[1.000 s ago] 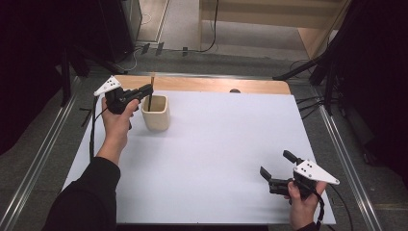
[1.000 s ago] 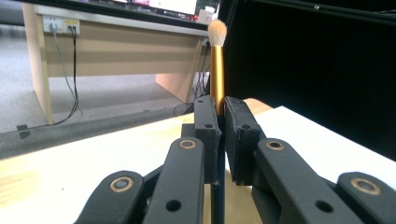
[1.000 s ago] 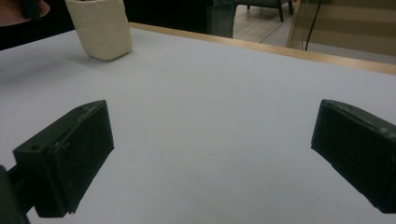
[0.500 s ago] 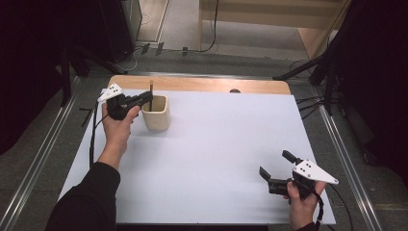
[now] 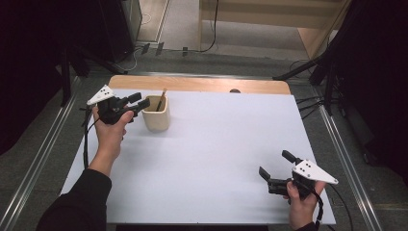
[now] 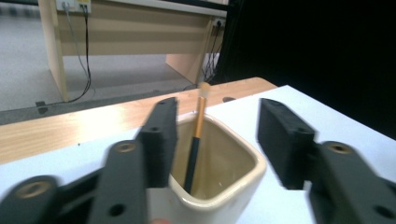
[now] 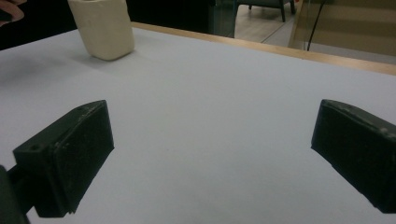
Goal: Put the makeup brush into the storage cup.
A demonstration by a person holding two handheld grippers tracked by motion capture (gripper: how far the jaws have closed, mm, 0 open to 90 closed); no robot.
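While the person leans over the desk (image 5: 207, 159), the high view has a cream cup (image 5: 156, 115) standing toward the far left of the white top, with a thin brush (image 5: 161, 99) leaning inside it, tip up. The left gripper (image 5: 139, 100) hovers just beside the cup on its left, jaws parted and holding nothing, their tips close to the rim. Well apart from the cup, at the near right corner of the desk, the right gripper (image 5: 275, 169) sits low in the person's hand, jaws spread wide and empty. From the left gripper view, the cup's rim (image 6: 219, 172) lies between and just beyond the two black jaws, and the brush (image 6: 196, 140) stands against the cup's far inner wall, dark at the handle, orange higher up, pale at the bristle end. From the right gripper view, the cup (image 7: 102, 28) is far off to the upper left, with bare white desk between the open jaws. I would guess the brush is light, stiff and easily tipped, best pinched on the bare shaft above the rim rather than at the soft bristles. The cup looks like glazed ceramic: heavier, smooth, likely slippery and breakable, so its flat walls seem the safest hold.
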